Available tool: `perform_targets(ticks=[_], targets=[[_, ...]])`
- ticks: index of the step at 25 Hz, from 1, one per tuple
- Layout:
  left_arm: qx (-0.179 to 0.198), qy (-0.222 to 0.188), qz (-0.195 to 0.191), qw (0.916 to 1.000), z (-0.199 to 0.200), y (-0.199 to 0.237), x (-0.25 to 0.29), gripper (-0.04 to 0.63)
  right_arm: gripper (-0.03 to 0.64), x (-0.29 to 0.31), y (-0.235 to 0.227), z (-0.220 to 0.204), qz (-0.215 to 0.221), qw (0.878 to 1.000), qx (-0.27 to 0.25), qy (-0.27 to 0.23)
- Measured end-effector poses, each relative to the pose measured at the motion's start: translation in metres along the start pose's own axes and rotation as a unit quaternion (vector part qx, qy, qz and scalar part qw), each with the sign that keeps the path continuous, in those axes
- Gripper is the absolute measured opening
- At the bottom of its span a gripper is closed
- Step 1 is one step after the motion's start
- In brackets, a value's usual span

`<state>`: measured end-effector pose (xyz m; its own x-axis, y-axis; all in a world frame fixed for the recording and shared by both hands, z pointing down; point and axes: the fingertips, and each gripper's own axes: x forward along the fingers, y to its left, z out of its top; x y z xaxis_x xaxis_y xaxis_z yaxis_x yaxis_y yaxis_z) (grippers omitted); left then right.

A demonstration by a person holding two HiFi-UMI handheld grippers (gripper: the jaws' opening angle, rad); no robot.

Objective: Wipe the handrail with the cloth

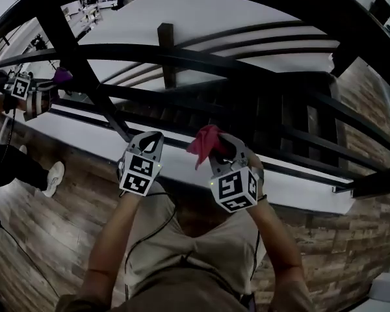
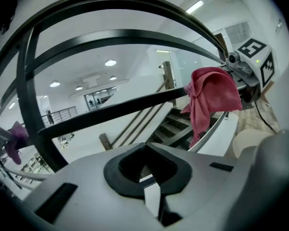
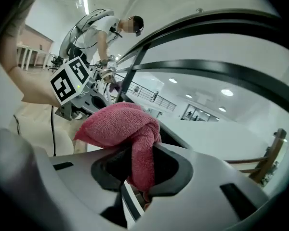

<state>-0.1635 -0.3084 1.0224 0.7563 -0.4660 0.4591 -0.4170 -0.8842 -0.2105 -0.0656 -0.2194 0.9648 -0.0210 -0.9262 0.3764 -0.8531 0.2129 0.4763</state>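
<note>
A black metal handrail (image 1: 182, 56) with several lower bars runs across the head view, above a stairwell. Just below and in front of the bars, my right gripper (image 1: 224, 145) is shut on a red cloth (image 1: 205, 142), which bunches up out of its jaws (image 3: 120, 121). In the right gripper view the gripper (image 3: 143, 160) pinches a fold of the cloth, with the handrail (image 3: 221, 71) arching ahead. My left gripper (image 1: 149, 139) is beside it to the left, shut and holding nothing. The left gripper view shows that gripper (image 2: 144, 154), the handrail (image 2: 111, 36) and the cloth (image 2: 212, 97) at right.
At the far left another person (image 1: 6, 168) holds grippers with a purple cloth (image 1: 62, 75) at the same railing; that person (image 3: 103, 32) also shows in the right gripper view. Wooden stairs (image 1: 182, 116) descend behind the bars. Wood-plank floor (image 1: 45, 226) lies underfoot, with a white ledge (image 1: 299, 187) under the railing.
</note>
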Motion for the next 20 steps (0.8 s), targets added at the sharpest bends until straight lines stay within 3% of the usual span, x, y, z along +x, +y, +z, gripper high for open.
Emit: perform_targets(ticks=[4, 9, 15, 20], targets=[[-0.034, 0.016, 0.039, 0.9985, -0.052, 0.064, -0.008, 0.017, 0.104, 0.088, 0.063, 0.03, 0.062, 0.998, -0.012, -0.002], [-0.067, 0.029, 0.083, 0.9939, -0.097, 0.114, -0.028, 0.017, 0.104, 0.164, 0.112, 0.06, 0.091, 0.996, -0.017, 0.001], [-0.091, 0.044, 0.113, 0.9884, -0.144, 0.15, -0.036, 0.017, 0.104, 0.246, 0.155, 0.073, 0.068, 0.998, -0.003, 0.016], [-0.105, 0.059, 0.126, 0.9847, -0.167, 0.165, -0.044, 0.017, 0.104, 0.291, 0.187, 0.09, 0.051, 0.997, -0.051, 0.025]])
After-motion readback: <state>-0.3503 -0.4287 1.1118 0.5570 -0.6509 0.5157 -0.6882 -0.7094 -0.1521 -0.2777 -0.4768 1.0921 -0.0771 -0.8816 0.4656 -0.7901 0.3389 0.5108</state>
